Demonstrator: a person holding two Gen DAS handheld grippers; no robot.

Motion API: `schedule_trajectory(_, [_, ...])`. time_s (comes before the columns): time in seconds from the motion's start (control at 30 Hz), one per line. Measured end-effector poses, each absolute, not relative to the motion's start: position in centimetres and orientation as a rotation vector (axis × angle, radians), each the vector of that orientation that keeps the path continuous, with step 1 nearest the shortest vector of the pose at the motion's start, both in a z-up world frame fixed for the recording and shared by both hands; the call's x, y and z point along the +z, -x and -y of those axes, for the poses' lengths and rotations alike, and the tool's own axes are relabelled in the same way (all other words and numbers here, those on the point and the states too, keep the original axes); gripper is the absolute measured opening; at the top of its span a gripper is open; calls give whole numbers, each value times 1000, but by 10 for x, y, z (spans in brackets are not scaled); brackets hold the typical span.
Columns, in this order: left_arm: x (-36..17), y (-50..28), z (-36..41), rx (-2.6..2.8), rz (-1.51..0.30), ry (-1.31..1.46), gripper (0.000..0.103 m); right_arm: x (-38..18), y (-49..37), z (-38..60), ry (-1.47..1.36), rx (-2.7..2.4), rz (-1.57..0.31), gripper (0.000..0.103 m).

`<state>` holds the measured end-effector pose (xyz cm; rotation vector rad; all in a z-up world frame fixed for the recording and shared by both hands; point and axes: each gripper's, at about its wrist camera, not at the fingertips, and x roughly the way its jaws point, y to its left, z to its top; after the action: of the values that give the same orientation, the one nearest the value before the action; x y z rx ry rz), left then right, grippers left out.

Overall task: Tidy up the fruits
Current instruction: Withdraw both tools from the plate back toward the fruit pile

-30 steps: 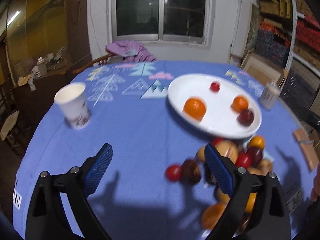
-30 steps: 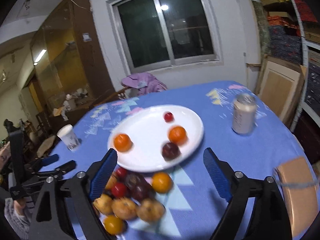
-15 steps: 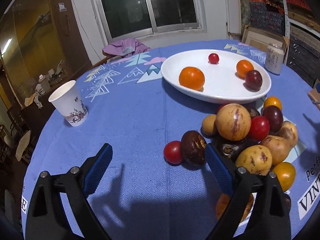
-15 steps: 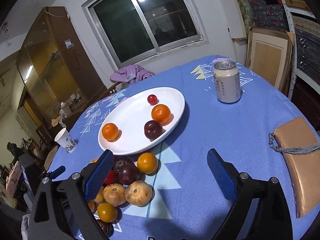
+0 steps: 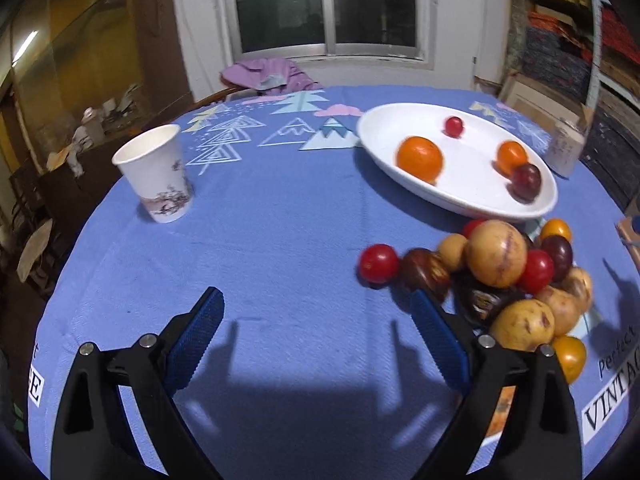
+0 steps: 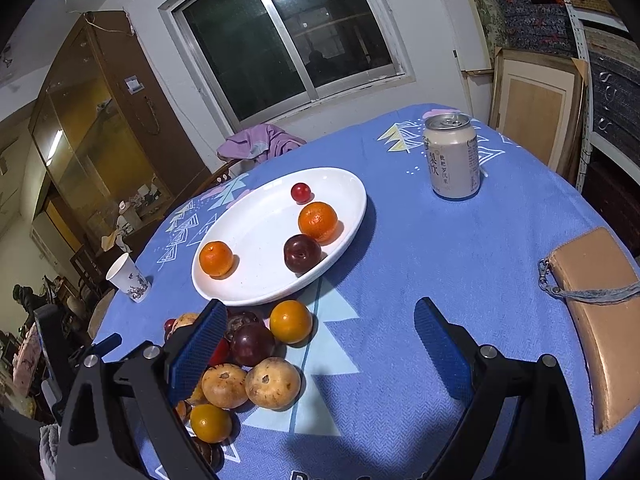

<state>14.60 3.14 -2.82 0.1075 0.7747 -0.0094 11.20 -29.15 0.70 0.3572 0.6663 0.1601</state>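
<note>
Both claws are spread wide with nothing held: the left gripper (image 5: 316, 334) at lower centre, the right gripper (image 6: 320, 344) likewise. The fruit pile (image 5: 500, 276) lies at right, the plate (image 5: 472, 196) beyond. Since half a second ago, the left view has swung left

A white plate (image 6: 256, 292) holding orange, dark-red fruit sits mid-frame on a blue tablecloth (image 6: 420, 264) patterned with pastel triangles.
</note>
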Motion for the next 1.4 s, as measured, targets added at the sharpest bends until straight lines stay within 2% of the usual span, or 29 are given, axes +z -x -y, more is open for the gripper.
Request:
schedule_trajectory(0.23, [-38,-145,-4,-56,-771,-183,93,7,-111,288,-344,163,-666,96])
schedule_trajectory(0.63, [-39,-183,-4,-67,-805,-126,94,1,-114,272,-290,181,-698,96])
schedule_trajectory(1.0, [-40,-163,-47,14,-842,-114,94,-2,-115,274,-306,185,-715,96])
schedule_trajectory(1.13, [-32,-152,-66,6,-816,2,93,1,-113,272,-299,193,-704,96])
schedule_trajectory(1.27, [-26,-147,-32,-49,-753,-100,93,2,-112,271,-287,196,-696,96])
schedule_trajectory(1.4, [-37,-157,-6,-61,-776,-182,93,2,-112,270,-290,195,-699,96])
